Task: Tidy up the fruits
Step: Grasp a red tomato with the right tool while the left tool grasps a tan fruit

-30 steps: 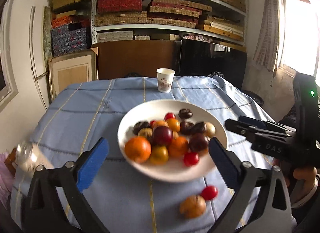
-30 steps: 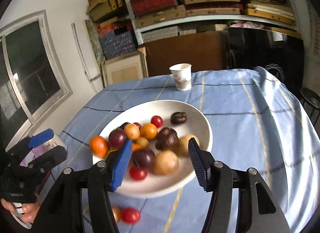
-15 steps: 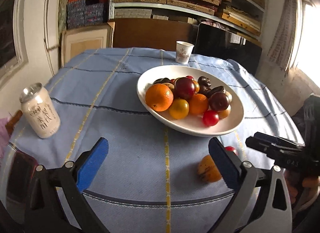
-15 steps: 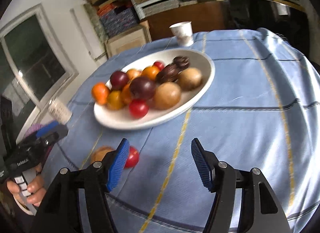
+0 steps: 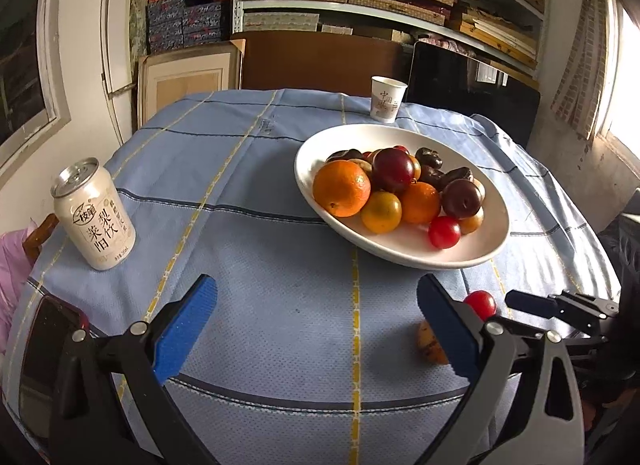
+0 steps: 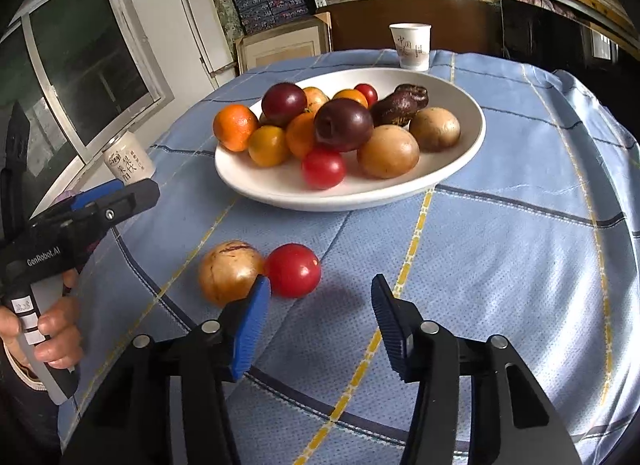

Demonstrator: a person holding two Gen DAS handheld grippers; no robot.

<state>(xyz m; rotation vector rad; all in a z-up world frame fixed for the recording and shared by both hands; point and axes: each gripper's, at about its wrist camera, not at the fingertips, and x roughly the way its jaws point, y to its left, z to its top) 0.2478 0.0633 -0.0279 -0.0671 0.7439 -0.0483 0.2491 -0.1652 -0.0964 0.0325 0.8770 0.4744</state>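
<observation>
A drink can stands left of the white bowl on the blue-clothed counter. The bowl holds oranges, dark plums, brown fruits and red tomatoes; behind it stands a paper cup, contents hidden. In front of the bowl, on the cloth, a brown fruit touches a red tomato. The left gripper has its jaws wide apart, empty. The right gripper has just narrowed its jaws, apart and empty, near the tomato.

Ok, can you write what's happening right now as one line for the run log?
step: reaching for loose fruit | right tongs: just closing, empty, near red tomato | left tongs: open, empty | bowl: full
</observation>
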